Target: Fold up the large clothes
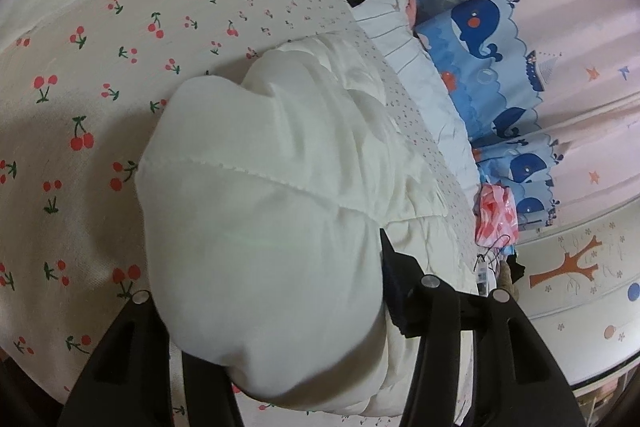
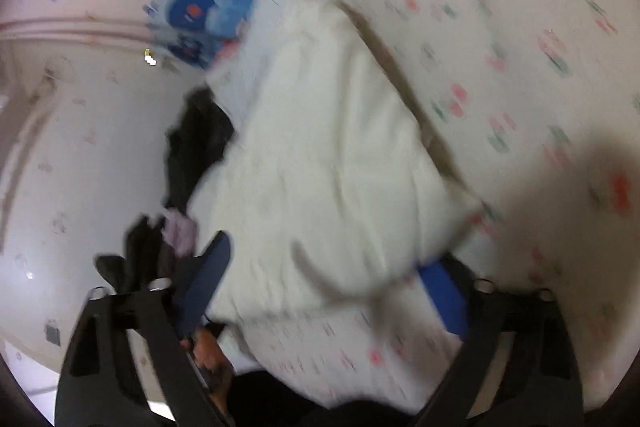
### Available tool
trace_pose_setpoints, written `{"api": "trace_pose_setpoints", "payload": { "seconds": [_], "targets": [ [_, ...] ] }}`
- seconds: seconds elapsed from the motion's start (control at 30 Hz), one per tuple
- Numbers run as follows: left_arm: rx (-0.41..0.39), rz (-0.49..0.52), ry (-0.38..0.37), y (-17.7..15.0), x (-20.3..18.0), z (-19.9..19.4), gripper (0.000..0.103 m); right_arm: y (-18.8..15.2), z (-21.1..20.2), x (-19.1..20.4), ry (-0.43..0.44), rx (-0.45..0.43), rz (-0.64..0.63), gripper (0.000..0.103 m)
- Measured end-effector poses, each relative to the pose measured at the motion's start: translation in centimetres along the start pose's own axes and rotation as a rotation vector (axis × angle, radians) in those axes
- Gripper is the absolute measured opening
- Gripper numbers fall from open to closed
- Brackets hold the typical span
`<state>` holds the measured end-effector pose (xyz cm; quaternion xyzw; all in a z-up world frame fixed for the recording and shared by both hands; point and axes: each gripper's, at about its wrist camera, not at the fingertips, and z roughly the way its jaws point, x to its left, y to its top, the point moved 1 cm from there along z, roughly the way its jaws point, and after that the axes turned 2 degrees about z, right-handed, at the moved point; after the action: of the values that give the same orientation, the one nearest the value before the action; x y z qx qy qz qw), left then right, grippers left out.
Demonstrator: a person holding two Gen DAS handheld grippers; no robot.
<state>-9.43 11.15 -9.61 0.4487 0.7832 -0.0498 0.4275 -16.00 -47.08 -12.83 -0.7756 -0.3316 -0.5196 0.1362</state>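
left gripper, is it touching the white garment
Touching. In the left wrist view the white garment bulges between the left gripper fingers and is bunched against them, lifted over the cherry-print sheet.

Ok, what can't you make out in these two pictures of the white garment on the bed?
- Left wrist view: the white garment bulges over the left gripper, hiding its fingertips and any grip.
- Right wrist view: motion blur smears everything; whether the right gripper presses the cloth is unclear.
- Both views: the garment's type.
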Motion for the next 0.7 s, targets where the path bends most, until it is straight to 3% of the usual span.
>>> {"api": "trace_pose_setpoints", "payload": {
  "seconds": [0.03,0.1,0.2,0.33,0.37,0.4,0.43,0.5,0.53,0.6,0.63,0.7],
  "targets": [
    [0.001,0.003,0.006,0.1,-0.1,0.1,0.051,0.5,0.2,-0.3,0.003,-0.012,0.021,0.027],
    [0.001,0.008,0.011,0.2,-0.3,0.1,0.044,1.4,0.0,-0.8,0.042,-0.032,0.041,0.020],
    [-0.012,0.059,0.018,0.0,-1.7,-1.1,0.035,1.3,-2.2,0.6,0.053,-0.055,-0.029,0.015],
    [-0.044,0.108,-0.029,-1.7,-3.7,-5.0,0.034,-1.2,-6.4,3.3,0.049,-0.066,-0.144,0.015],
    [-0.053,0.122,-0.028,-2.4,-3.9,-5.9,0.034,-1.9,-7.6,2.9,0.017,-0.054,-0.152,0.018],
    [-0.055,0.143,0.000,-3.5,-3.7,-6.3,0.034,-3.1,-7.9,1.5,-0.069,-0.007,-0.155,0.025],
    [-0.039,0.158,0.037,-4.2,-3.2,-5.8,0.035,-3.2,-7.9,-0.3,-0.137,0.013,-0.131,0.026],
    [-0.017,0.127,0.078,-4.6,-1.6,-4.6,0.038,-4.0,-9.5,-1.9,-0.193,-0.042,-0.105,0.033],
    [-0.008,0.067,0.057,-4.6,-0.2,-4.3,0.040,-4.5,-10.6,-0.9,-0.251,-0.108,-0.166,0.033],
    [-0.026,0.077,0.050,-4.6,0.0,-4.5,0.040,-5.9,-11.9,3.6,-0.366,-0.267,-0.358,0.040],
    [-0.038,0.102,0.061,-4.8,-0.2,-4.6,0.041,-6.3,-11.3,5.9,-0.356,-0.282,-0.436,0.044],
    [-0.067,0.134,0.079,-5.1,-0.9,-4.8,0.041,-6.9,-7.4,11.5,-0.370,-0.247,-0.632,0.061]
  ]
}}
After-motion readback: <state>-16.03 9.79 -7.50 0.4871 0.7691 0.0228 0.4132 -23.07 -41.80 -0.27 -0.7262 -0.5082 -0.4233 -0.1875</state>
